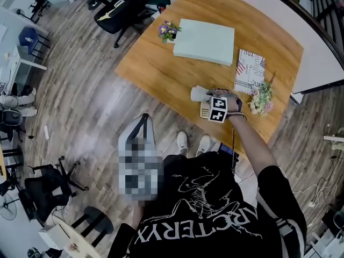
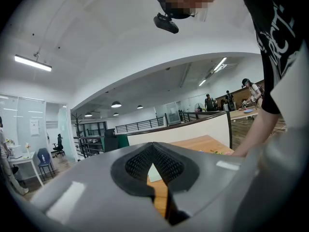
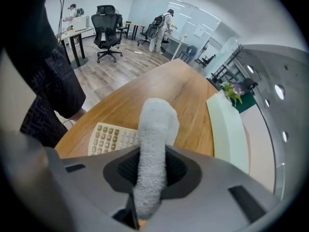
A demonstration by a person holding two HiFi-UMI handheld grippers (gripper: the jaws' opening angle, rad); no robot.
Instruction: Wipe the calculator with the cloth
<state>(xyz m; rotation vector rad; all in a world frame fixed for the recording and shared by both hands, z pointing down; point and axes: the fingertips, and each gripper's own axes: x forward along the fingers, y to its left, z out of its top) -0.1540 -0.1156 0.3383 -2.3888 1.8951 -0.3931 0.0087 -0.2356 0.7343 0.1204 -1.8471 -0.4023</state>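
Calculator (image 3: 113, 138): beige, keys facing up, flat on the wooden table (image 3: 159, 88), close to the table's near edge and toward its right side in the head view.

Task, as a judgement: cloth already picked up and brought to the calculator, so at the start of wiping or partway through. No telling from these views how much of the keypad is wiped. Most of the wiping likely still to do.

Right gripper (image 3: 152, 170): pinching a pale grey cloth (image 3: 153, 149), rolled or bunched into a thick tube, with the free end sticking out past the jaws toward the far side.

In the right gripper view, calculator just left of the jaws and slightly beyond them, its right end hidden behind the cloth. Cloth tip above or on that end. Contact not clear.

In the head view, right gripper (image 1: 217, 109) directly over the calculator (image 1: 205, 110), covering part of it. Cloth (image 1: 199, 94) showing at the far left of the gripper.

Left gripper (image 2: 154, 166): jaws pressed together at the tips, nothing between them. Held low at the person's side, off the table, well apart from the calculator.

Elsewhere on the table: a pale green box (image 1: 204, 41) at the far side, a printed booklet (image 1: 249, 70) to the right, and small flowers (image 1: 262, 99) just right of the right gripper.
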